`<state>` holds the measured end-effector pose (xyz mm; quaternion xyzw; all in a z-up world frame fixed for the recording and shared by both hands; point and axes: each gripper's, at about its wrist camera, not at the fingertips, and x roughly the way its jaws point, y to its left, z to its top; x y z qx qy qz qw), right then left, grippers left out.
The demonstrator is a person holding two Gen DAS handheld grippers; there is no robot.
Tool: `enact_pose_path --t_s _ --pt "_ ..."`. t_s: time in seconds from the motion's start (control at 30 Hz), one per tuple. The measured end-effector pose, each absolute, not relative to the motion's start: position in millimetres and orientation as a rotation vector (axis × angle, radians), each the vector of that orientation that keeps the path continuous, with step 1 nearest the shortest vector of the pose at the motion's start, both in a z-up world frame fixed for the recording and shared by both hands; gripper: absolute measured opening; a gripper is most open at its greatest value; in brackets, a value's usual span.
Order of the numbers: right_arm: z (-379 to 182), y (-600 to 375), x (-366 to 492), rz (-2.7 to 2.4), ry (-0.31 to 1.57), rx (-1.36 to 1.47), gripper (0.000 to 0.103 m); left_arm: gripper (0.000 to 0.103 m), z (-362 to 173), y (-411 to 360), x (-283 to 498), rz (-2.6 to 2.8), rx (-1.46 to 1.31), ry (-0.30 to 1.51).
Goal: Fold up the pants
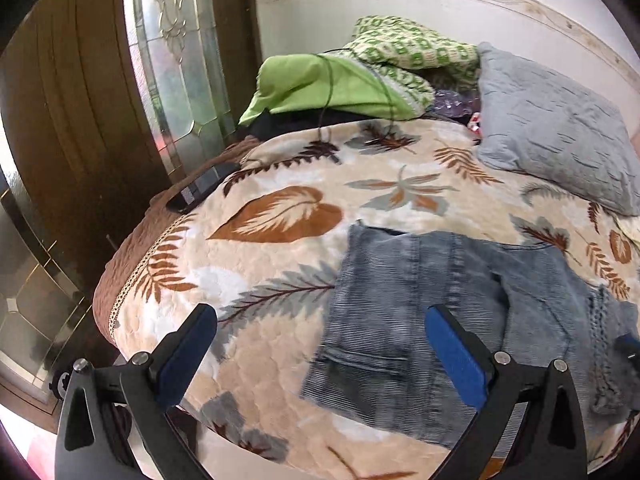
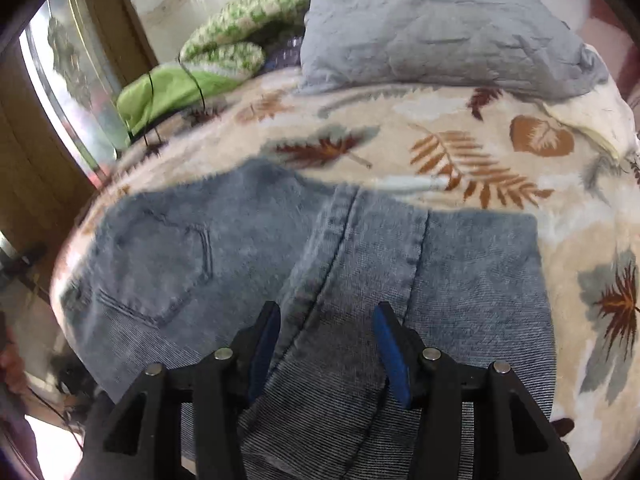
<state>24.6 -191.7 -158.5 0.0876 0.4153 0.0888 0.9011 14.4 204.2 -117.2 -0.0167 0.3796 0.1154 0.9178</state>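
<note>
One broad bed blanket (image 1: pixel 280 184) of cream plush, printed with brown, rust and grey leaves, fills both views and serves as the landmark for everything else. Behind the blanket's left edge stands a dark wooden door with a leaded glass panel (image 1: pixel 176 60). On the blanket, toward its near edge, lie the faded blue denim pants (image 2: pixel 460 280), folded over so that one layer overlaps another, a back pocket showing on the left portion and a stitched seam running up the middle. At the blanket's far right corner rests a grey crinkled fabric pillow (image 1: pixel 552 128), and at its far end, left of that pillow, sits a heap of bright green cloth with a green-and-cream patterned knit (image 1: pixel 400 48) on top. A flat black phone-like slab (image 1: pixel 200 192) lies at the blanket's left edge. Above the blanket's near left part hovers the left gripper (image 1: pixel 320 320), black with blue pads, its jaws spread wide and empty, the right finger over the denim. The right gripper (image 2: pixel 326 316) hangs over the pants' central seam, jaws parted about halfway, nothing pinched between them.
</note>
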Motion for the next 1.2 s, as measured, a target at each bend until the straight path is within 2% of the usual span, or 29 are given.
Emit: enact_pose_path --t_s 0.17,0.4,0.53,0.67,0.77,0.9,1.2 --pt "-145 -191 2 0.177 0.769 0.199 0.052 0.103 -119 239 12 0.301 -0.056 0.768" --pt "-149 -187 -8 0.175 0.797 0.177 0.052 0.103 -121 286 -1 0.361 -0.171 0.793" --pt "-174 -192 -1 0.182 0.933 0.230 0.053 0.103 -132 306 -10 0.350 -0.250 0.845" --pt "-160 -196 -10 0.208 0.872 0.247 0.052 0.103 -146 317 -20 0.369 -0.290 0.880" --pt "-146 -199 -18 0.229 0.803 0.267 0.053 0.103 -158 315 -23 0.375 -0.262 0.911" --pt "-135 -191 -23 0.260 0.753 0.278 0.061 0.103 -165 307 -25 0.326 -0.300 0.934" --pt "-132 -154 -25 0.338 0.745 0.225 0.062 0.103 -180 259 -13 0.120 -0.437 1.036"
